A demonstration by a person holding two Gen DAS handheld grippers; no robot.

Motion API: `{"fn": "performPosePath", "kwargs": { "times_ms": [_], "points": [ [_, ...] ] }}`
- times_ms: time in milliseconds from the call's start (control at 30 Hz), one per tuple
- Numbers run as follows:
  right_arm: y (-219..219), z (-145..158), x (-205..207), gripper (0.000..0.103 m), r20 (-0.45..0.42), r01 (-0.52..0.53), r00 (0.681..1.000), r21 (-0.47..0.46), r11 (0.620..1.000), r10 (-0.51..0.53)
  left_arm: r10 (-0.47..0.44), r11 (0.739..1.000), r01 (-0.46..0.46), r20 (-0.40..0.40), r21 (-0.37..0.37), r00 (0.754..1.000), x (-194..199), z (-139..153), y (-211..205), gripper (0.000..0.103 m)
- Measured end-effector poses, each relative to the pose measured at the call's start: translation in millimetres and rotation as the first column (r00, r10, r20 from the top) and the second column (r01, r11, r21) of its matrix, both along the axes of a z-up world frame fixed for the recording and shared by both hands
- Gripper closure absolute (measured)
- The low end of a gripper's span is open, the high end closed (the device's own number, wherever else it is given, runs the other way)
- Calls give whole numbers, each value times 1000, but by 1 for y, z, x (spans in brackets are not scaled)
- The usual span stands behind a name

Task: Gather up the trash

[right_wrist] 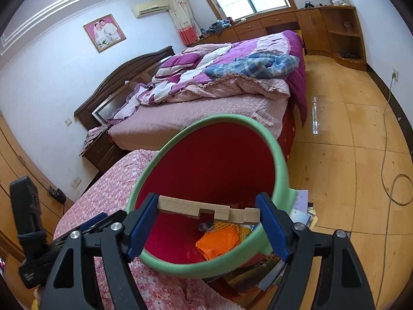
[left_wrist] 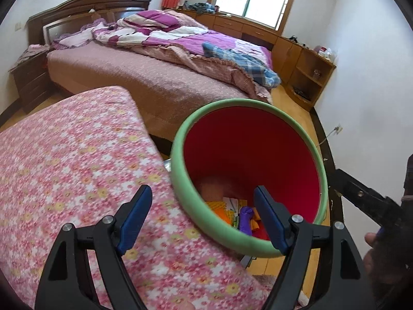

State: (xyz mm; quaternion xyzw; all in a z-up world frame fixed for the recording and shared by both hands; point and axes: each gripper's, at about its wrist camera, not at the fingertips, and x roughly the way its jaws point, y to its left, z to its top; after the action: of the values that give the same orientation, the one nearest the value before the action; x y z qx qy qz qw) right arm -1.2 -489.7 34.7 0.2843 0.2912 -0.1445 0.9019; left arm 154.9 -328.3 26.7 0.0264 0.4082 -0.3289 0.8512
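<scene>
A red bin with a green rim point(left_wrist: 180, 180) stands beside the pink floral table point(left_wrist: 64, 168); orange, yellow and purple scraps point(left_wrist: 245, 217) lie at its bottom. My left gripper point(left_wrist: 202, 191) hovers over the bin's near rim and the table edge, open, with nothing between its blue pads. In the right wrist view the same bin point(right_wrist: 280, 165) tilts toward me. My right gripper point(right_wrist: 207, 197) is shut on a notched pale wooden piece point(right_wrist: 206, 210), held crosswise by its ends over the bin's mouth. An orange net point(right_wrist: 219, 240) lies inside below it.
A large bed point(right_wrist: 206, 118) with purple quilts and a blue plaid cloth stands behind the bin. Papers and books point(right_wrist: 302, 206) lie under the bin's right side. A clear bottle point(right_wrist: 314, 116) and a cable point(right_wrist: 387, 155) are on the wooden floor.
</scene>
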Motion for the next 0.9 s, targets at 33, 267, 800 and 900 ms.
{"fn": "performPosePath", "kwargs": {
  "times_ms": [33, 267, 800, 900],
  "points": [
    [1, -2, 5, 24, -7, -8, 1000, 1, 1000, 8, 11, 1000, -11, -4, 3, 1000, 0, 0, 4, 23],
    [11, -11, 21, 21, -23, -54, 998, -2, 999, 54, 64, 998, -64, -46, -3, 997, 2, 3, 29, 23],
    [58, 25, 7, 13, 42, -117, 992, -58, 991, 119, 151, 988, -152, -19, -26, 988, -22, 29, 86, 23],
    [72, 32, 3, 13, 54, -136, 989, -61, 989, 139, 173, 984, -173, -14, -29, 985, -28, 36, 100, 23]
  ]
}}
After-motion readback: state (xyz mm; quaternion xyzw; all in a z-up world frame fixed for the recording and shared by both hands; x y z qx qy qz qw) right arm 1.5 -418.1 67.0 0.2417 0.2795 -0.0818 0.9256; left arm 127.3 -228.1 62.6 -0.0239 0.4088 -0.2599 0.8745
